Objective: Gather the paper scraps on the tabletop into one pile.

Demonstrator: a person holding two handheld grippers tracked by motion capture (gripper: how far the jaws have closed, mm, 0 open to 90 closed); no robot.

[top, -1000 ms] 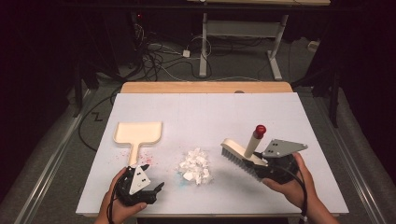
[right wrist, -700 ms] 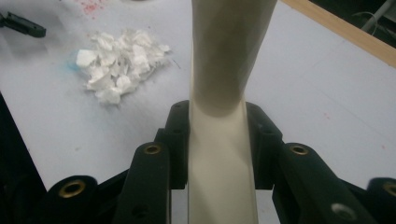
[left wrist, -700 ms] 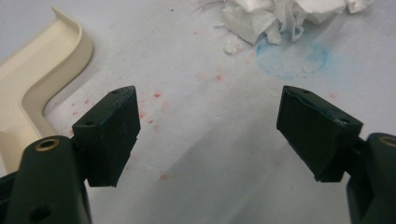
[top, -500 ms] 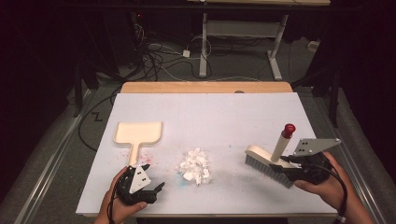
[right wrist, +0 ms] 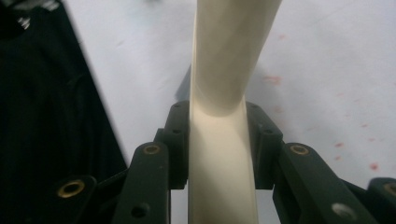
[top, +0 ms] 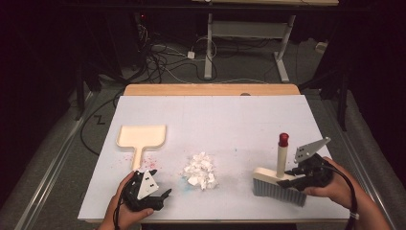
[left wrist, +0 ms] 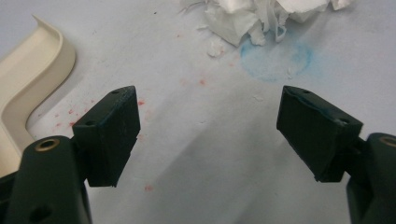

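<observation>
The dustpan (top: pixel 141 137) lies at the table's left, unheld — the left gripper (top: pixel 154 195), jaws wide apart and empty, rests just below its handle. The paper scraps (top: pixel 200 170) are heaped mid-table. On the right, the right gripper (top: pixel 290 178) is clamped on the brush (top: pixel 279 181). Sweeping has not begun — next, probably, the left gripper grasps the dustpan handle.

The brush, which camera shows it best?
The high view: the whole brush shows there, bristles down on the table, red-tipped handle up, held by the right gripper. The right gripper view gives a close look at its cream handle between the jaws.
</observation>
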